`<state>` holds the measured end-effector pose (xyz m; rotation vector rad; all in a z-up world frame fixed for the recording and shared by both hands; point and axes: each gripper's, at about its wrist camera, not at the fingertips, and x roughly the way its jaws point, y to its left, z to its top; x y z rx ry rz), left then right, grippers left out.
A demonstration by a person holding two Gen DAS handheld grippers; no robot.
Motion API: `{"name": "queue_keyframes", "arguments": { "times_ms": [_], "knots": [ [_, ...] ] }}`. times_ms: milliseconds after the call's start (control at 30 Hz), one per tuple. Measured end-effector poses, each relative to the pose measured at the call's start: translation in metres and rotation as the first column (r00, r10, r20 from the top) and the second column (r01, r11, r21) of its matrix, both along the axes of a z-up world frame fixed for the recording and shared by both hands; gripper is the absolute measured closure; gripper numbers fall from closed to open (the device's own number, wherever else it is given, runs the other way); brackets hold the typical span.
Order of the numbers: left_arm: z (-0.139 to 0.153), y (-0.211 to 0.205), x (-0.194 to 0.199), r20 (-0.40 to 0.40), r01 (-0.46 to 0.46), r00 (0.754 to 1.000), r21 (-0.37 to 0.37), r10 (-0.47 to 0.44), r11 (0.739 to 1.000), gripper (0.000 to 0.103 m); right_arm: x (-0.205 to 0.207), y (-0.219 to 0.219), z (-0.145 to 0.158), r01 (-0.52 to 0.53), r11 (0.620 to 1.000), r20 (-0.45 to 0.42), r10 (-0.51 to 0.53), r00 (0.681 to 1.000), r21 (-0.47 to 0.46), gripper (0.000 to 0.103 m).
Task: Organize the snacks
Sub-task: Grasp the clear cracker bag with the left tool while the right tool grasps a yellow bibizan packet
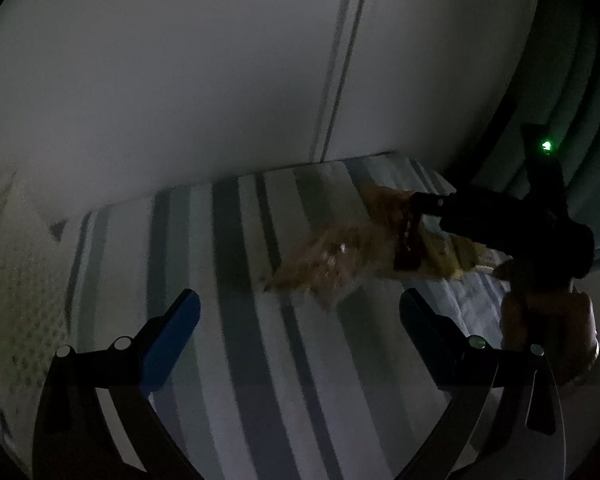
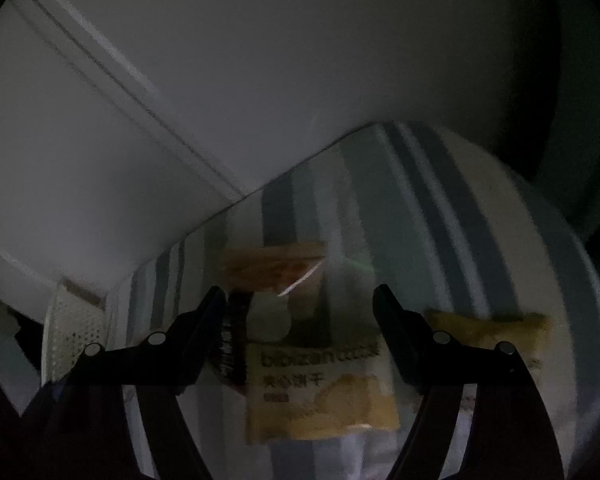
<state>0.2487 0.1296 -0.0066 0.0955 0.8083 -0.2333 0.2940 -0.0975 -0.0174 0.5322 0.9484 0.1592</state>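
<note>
Left wrist view, light very low. Left gripper (image 1: 300, 316) hangs over a striped cloth (image 1: 236, 280) with its blue-padded jaws spread wide and nothing between them. Ahead of it a clear packet of brown snacks (image 1: 332, 256) lies on the cloth. The right gripper (image 1: 410, 226) reaches in from the right, its dark tips over the packet's right end; whether they touch it I cannot tell from here. A green light (image 1: 546, 145) glows on that tool, and a hand (image 1: 548, 324) holds it at the right edge. A pale perforated basket (image 1: 16, 300) sits at the far left. White wall (image 1: 180, 80) behind.

Right wrist view. Right gripper (image 2: 300, 308) jaws stand apart, holding nothing. A yellow biscuit packet (image 2: 320, 392) with printed lettering lies on the striped cloth (image 2: 440, 216) between and below the fingers. A dark-edged wrapper (image 2: 234, 344) sits just beside the left finger. Farther ahead lies the brown snack packet (image 2: 274, 266). Another yellow packet (image 2: 496, 328) lies to the right, partly behind the right finger. White perforated basket (image 2: 76, 328) at the left, against the wall (image 2: 260, 60).
</note>
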Motion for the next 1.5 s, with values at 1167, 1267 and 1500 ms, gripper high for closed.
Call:
{"name": "queue_keyframes", "arguments": {
  "times_ms": [1167,1267,1500],
  "knots": [
    [-0.047,-0.022,0.038,-0.129,0.163,0.979,0.058,-0.155,0.985,0.002,-0.151,0.022,0.014,-0.358,0.922,-0.144,0.338,0.930,-0.149,0.025],
    [-0.050,-0.026,0.041,-0.136,0.188,0.975,0.075,-0.177,0.979,0.002,-0.149,0.032,0.013,-0.363,0.910,-0.143,0.339,0.930,-0.199,0.025],
    [-0.064,-0.045,0.051,-0.128,0.211,0.973,0.164,-0.191,0.964,0.004,-0.129,0.048,-0.001,-0.338,0.902,-0.179,0.298,0.938,-0.268,0.025]
  ]
}}
